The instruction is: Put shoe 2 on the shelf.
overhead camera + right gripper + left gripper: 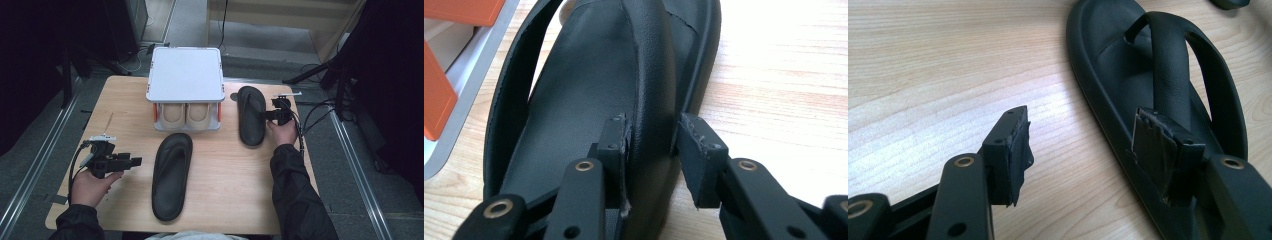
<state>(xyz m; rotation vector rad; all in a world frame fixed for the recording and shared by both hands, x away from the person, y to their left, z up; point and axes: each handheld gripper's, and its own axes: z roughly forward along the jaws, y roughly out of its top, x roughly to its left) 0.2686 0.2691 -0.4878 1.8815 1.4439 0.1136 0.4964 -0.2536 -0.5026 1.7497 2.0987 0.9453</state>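
Between the right hand-held gripper's [651, 150] jaws runs the strap of the far sandal [251, 116], the jaws closing narrowly on it; that sandal lies on the tabletop [125, 100] beside a grey rack [186, 75] holding beige shoes [186, 116]. Just right of the left hand-held gripper [1088, 145], whose jaws gape wide, lies the near sandal [171, 175], one jaw over its edge. No writing can be read.
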